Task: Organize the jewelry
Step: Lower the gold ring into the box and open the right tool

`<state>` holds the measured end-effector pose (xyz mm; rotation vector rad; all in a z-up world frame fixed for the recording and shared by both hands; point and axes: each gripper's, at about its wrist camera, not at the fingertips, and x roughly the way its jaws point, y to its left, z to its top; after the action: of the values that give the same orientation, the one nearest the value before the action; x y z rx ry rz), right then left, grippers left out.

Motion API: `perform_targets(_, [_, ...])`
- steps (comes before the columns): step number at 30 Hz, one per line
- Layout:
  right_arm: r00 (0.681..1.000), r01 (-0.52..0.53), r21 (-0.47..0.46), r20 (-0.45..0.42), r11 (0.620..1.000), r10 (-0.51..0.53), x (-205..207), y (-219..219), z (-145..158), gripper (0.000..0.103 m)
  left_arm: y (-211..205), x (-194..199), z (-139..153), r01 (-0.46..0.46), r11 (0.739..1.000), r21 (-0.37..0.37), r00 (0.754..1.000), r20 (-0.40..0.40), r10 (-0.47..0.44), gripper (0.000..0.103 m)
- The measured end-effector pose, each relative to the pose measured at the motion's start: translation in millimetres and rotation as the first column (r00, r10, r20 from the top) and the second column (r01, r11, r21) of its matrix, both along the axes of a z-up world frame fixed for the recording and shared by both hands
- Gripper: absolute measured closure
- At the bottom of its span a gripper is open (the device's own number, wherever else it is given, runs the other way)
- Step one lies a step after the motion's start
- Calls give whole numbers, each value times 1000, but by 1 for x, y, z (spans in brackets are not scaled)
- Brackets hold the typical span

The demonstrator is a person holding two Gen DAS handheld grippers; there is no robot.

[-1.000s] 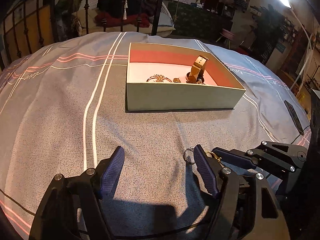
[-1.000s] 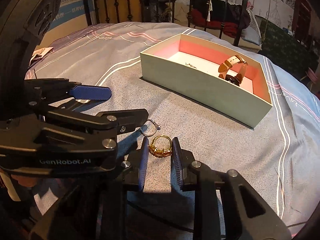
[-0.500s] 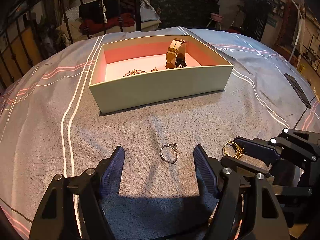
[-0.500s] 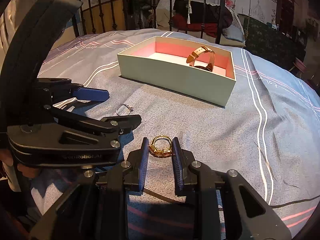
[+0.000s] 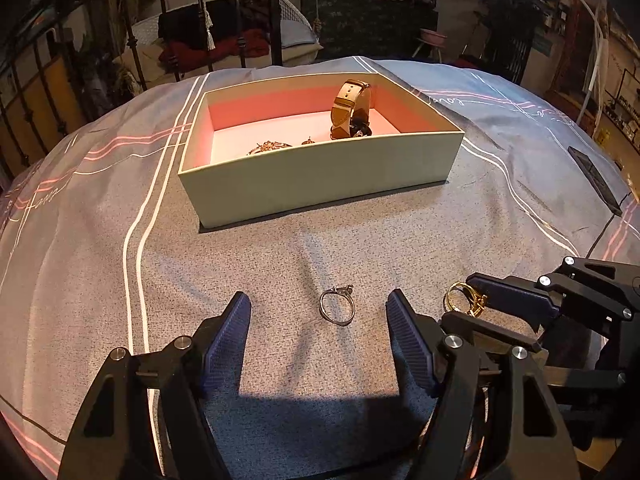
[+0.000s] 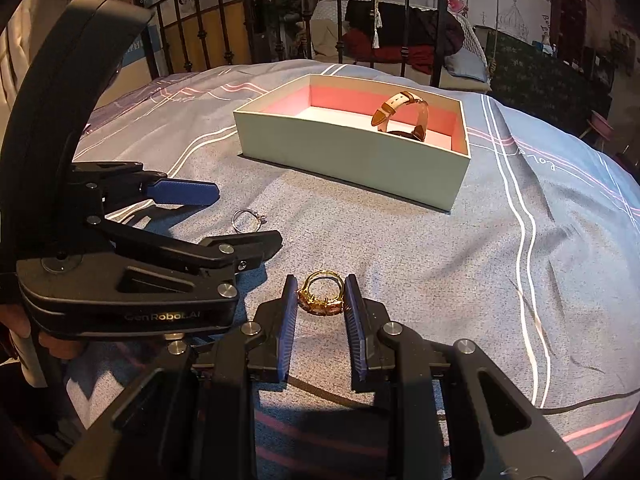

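Observation:
A pale green box (image 5: 320,172) with a pink lining sits on the bed; it also shows in the right wrist view (image 6: 352,152). Inside are a tan-strapped watch (image 5: 350,110), a gold bracelet (image 5: 269,146) and a small gold piece (image 5: 309,141). A silver ring (image 5: 337,306) lies on the bedspread between the fingers of my open left gripper (image 5: 319,312); it also shows in the right wrist view (image 6: 247,218). My right gripper (image 6: 321,292) is shut on a gold ring (image 6: 321,293), held just above the bedspread; this ring also shows in the left wrist view (image 5: 466,300).
The grey bedspread (image 5: 100,240) with white and pink stripes covers the bed. A dark phone (image 5: 595,179) lies near the right edge. An iron bed frame (image 6: 280,28) and piled clothes (image 5: 208,36) stand behind the box.
My left gripper has swung right, so the silver ring now lies between its fingers and the box is nearer. My right gripper keeps its hold on the gold ring.

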<state>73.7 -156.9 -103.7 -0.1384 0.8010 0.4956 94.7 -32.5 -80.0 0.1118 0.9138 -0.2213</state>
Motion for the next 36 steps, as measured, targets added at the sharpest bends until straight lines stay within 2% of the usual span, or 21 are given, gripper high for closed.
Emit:
perform_targets(7, [999,6,6,48,1000,-6,2,1,11,78,13,4,16,-45,997,-55,998,37,47,49])
perform_targets(10, [997,7,21,80,1000,-9,15,4,26,78,15,17,34,-58,996,-66,996,66,62,70])
perform_targets(11, [995,10,27,94,1000,-13,21,5,32,78,15,23,39,-64,996,-67,995,68,69,85])
perform_targets(14, [992,18,30,121,999,-21,43,10,44,78,14,43,53,-76,993,-88,994,71,83,95])
perform_targets(24, [992,94,17,87,995,-95,112,16,50,78,-5,99,63,-66,995,-79,995,65,71,95])
perform_targets(36, [992,109,-17,70,994,-108,127,16,38,78,-2,135,38,-93,991,-100,995,-38,89,95])
